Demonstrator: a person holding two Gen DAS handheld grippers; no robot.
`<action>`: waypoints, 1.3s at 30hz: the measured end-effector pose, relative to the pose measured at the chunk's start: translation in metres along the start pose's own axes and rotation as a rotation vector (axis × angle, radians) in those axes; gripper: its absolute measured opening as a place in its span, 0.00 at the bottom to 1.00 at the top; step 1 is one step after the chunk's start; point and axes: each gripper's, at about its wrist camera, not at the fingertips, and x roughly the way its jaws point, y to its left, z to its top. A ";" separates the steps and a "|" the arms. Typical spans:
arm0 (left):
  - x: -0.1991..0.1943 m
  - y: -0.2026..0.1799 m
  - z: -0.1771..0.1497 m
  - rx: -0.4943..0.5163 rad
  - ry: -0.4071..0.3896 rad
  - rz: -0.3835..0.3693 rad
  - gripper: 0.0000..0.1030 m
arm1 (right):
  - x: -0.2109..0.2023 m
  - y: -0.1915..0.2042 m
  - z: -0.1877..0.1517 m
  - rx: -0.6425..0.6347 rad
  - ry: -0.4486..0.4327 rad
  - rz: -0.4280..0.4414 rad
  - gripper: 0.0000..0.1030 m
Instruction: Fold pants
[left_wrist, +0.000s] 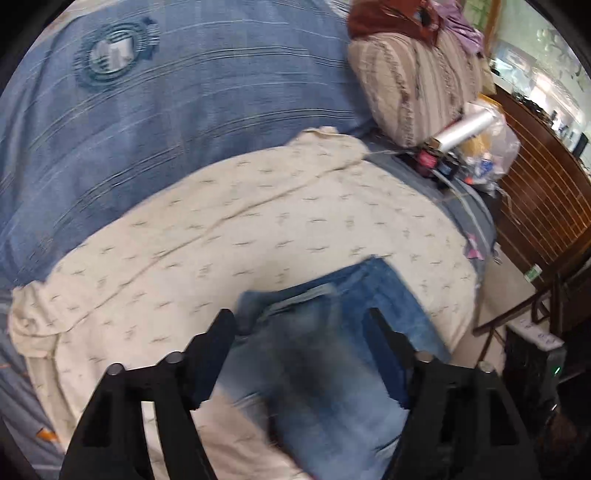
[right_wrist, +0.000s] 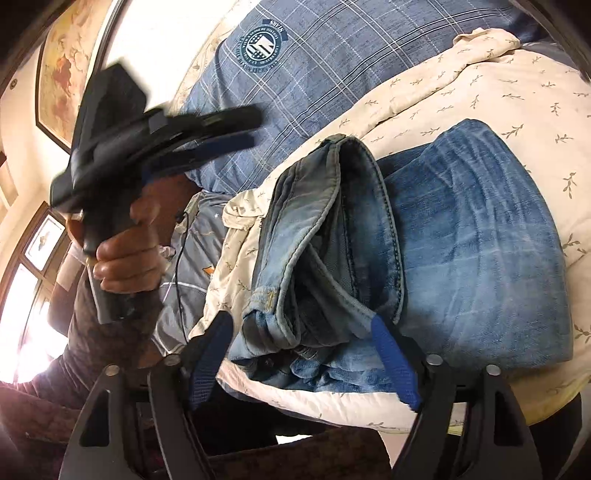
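Folded blue jeans (right_wrist: 436, 251) lie on a cream leaf-print blanket (right_wrist: 491, 92) on the bed. In the left wrist view the jeans (left_wrist: 325, 354) show blurred below my left gripper (left_wrist: 301, 325), which is open and empty above them. My right gripper (right_wrist: 299, 328) is open, its blue-padded fingertips (right_wrist: 384, 339) on either side of the jeans' waistband end, not closed on it. The left gripper (right_wrist: 236, 125) also shows in the right wrist view, raised above the bed, held by a hand, blurred.
A blue checked bedcover (left_wrist: 207, 110) with a round emblem lies beyond the blanket. A striped pillow (left_wrist: 410, 85), small bottles and a plastic bag (left_wrist: 484, 147) sit at the bed's far right. A wooden cabinet (left_wrist: 543, 192) stands to the right.
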 end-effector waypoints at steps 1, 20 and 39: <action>0.000 0.007 -0.005 -0.014 0.008 0.005 0.70 | 0.001 -0.001 0.001 0.003 -0.001 -0.011 0.81; 0.036 0.000 0.022 0.303 0.128 -0.133 0.68 | 0.029 -0.018 -0.004 0.120 0.093 0.190 0.96; 0.042 -0.047 0.023 0.274 0.027 -0.200 0.42 | 0.005 -0.011 0.007 0.174 -0.097 0.087 0.43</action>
